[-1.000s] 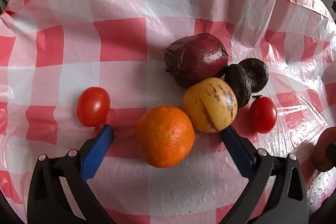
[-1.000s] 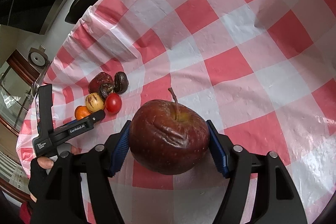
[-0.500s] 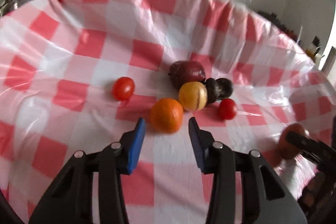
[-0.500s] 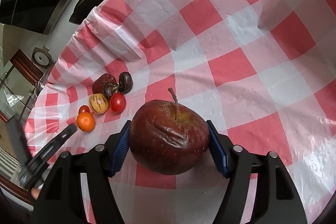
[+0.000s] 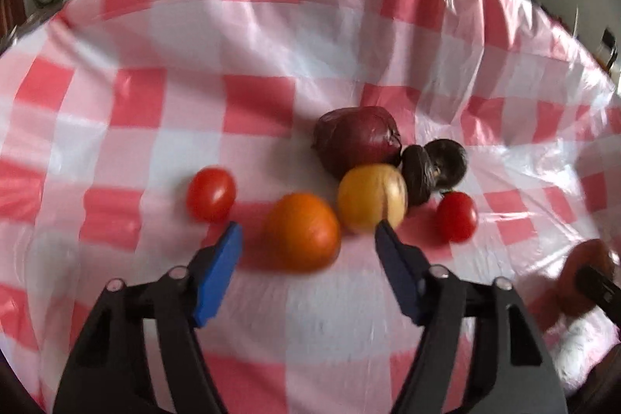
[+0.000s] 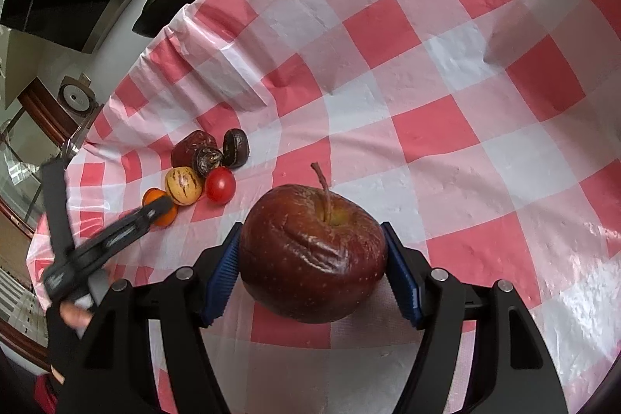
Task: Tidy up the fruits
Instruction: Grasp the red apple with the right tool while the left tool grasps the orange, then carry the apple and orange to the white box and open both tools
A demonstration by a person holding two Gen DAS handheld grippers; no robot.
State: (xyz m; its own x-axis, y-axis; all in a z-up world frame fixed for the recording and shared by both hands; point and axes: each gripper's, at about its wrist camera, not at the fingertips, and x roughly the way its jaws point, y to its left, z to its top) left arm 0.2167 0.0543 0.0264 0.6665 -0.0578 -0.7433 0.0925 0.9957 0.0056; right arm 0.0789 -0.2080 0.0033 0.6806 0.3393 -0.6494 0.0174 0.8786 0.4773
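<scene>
Your right gripper (image 6: pixel 310 258) was clamped on wrinkled dark-red apple (image 6: pixel 312 253), held above red-and-white checked plastic tablecloth (image 6: pixel 446 127), well apart from fruit cluster near its left edge. Your left gripper (image 5: pixel 308 239) stood spread, empty, just short of round orange citrus (image 5: pixel 302 231); striped yellow melon-like fruit (image 5: pixel 372 198) touched it. Step judged: gathering. Next: you needed fingers either side of orange, clear of yellow fruit and small red tomato (image 5: pixel 211 194).

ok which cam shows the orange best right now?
Left wrist: the orange sits whole, large and near centre, just ahead of the open left gripper, though motion-blurred. In the right wrist view it is small, far off and partly covered by a left gripper finger.
</scene>
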